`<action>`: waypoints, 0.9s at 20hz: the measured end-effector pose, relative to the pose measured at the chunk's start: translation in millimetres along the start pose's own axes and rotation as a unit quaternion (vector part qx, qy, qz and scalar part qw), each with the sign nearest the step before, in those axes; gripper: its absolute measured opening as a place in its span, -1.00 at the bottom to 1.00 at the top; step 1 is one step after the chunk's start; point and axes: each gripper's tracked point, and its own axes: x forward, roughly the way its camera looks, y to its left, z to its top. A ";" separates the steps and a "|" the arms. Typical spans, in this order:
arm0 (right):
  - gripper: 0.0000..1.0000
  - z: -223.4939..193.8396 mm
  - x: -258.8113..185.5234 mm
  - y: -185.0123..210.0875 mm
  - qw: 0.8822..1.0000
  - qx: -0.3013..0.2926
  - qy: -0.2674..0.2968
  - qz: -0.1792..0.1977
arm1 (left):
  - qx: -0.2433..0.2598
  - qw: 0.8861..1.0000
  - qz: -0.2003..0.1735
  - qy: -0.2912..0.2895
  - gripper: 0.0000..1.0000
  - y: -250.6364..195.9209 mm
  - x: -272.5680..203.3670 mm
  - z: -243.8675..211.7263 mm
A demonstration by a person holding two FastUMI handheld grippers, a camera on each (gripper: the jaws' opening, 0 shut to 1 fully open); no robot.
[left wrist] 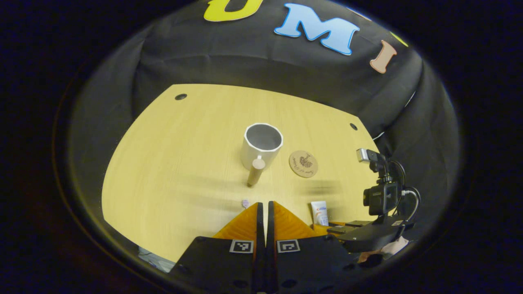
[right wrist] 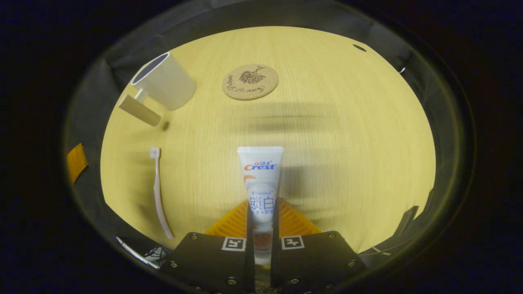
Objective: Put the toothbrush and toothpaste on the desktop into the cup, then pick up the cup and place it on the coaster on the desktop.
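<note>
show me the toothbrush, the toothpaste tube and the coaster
toothbrush (right wrist: 157, 192), right gripper view, middle of its pink handle
toothpaste tube (right wrist: 260, 179), right gripper view, printed front of the tube
cork coaster (right wrist: 250, 81), right gripper view, centre of its printed top

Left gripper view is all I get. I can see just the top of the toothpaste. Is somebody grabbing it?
Observer: Yes. In the right gripper view the right gripper has both fingers pressed on the toothpaste tube.
Child: Where's the toothbrush?
Observer: The pink toothbrush lies flat on the desk, to the tube's left in that view, with nothing touching it.
Child: Is anything on the coaster?
Observer: No. The cork coaster is bare, and the white cup stands beside it.
</note>
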 end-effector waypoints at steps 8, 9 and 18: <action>-0.66 0.1 0.3 -0.2 1.000 -0.002 -0.006 0.005 | -0.004 0.996 0.015 0.084 -0.86 9.8 27.4 -51.0; -0.66 0.6 -0.1 -0.1 1.000 -0.001 -0.006 0.007 | -0.003 0.995 0.024 0.097 -0.85 15.2 34.2 -60.9; -0.66 0.3 0.2 0.1 1.000 0.000 -0.009 0.013 | 0.015 0.984 0.036 0.174 -0.83 24.2 66.5 -118.3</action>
